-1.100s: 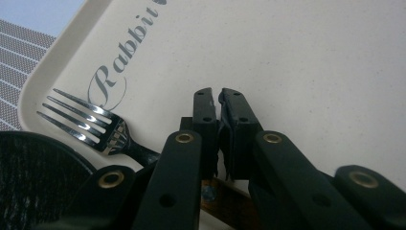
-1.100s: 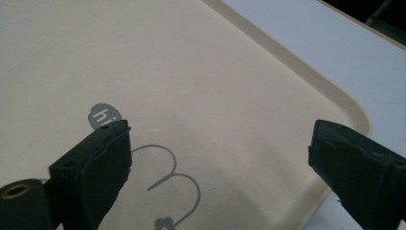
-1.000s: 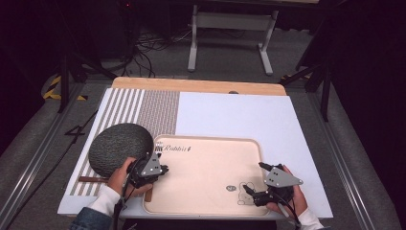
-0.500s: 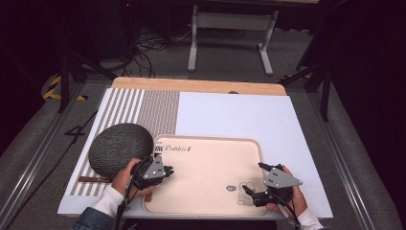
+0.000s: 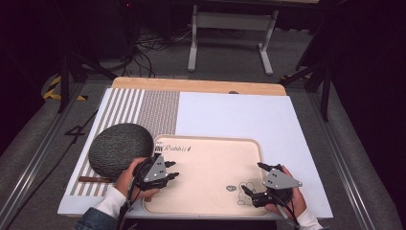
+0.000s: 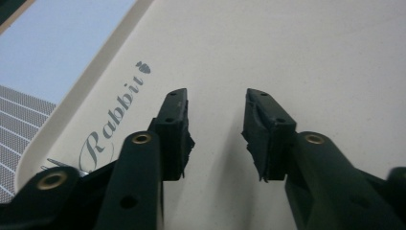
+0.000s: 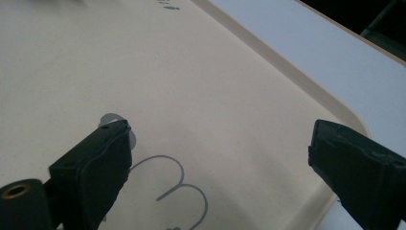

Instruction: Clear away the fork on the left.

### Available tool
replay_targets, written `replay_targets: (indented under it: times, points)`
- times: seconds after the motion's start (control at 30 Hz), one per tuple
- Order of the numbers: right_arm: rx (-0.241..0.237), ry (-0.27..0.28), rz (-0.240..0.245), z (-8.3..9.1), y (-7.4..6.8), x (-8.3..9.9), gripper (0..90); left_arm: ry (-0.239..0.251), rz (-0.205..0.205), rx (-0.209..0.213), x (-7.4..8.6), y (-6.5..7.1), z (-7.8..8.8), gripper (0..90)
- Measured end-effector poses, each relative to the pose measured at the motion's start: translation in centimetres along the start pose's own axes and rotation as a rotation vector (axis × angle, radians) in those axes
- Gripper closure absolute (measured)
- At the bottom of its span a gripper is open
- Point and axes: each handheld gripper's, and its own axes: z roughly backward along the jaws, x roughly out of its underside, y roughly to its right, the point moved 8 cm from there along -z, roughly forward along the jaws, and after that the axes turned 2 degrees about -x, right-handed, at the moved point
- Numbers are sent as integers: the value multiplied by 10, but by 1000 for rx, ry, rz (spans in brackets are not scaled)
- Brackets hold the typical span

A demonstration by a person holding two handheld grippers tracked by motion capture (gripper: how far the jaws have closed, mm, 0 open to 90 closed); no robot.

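A beige tray [image 5: 210, 139] printed with "Rabbit" lies at the table's front. My left gripper [image 5: 171, 170] reaches over its left rim from a hand. Its jaws have just been opening and stand partly open above the bare tray floor [image 6: 306, 57], nothing between them [image 6: 215, 103]. My right gripper [image 5: 251, 178] sits over the tray's front right corner, jaws spread wide and open [image 7: 220, 139] above a grey rabbit drawing [image 7: 182, 187]. Nothing is held by either.
A dark grey round textured dome [image 5: 120, 148] sits just left of the tray on a striped mat [image 5: 143, 108]. A thin brown stick [image 5: 93, 179] lies in front of it. A white mat [image 5: 234, 115] covers the table beyond the tray.
The left gripper has edged slightly right over the tray's rim and its jaws have parted. The right hand and gripper have stayed put.
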Motion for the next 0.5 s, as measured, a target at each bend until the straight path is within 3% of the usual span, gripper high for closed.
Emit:
replay_targets:
  times: [0.27, 0.4, 0.5]
  points:
    - [6, 8, 6, 1, -1, -2, 84, 39, 15, -50, -5, -4, 4, 405]
    - [10, 13, 6, 2, 0, -3, 84, 54, 28, -67, -8, -5, 5, 266]
    - [12, 17, 5, 3, 0, -3, 84, 76, 35, -84, -10, -8, 9, 225]
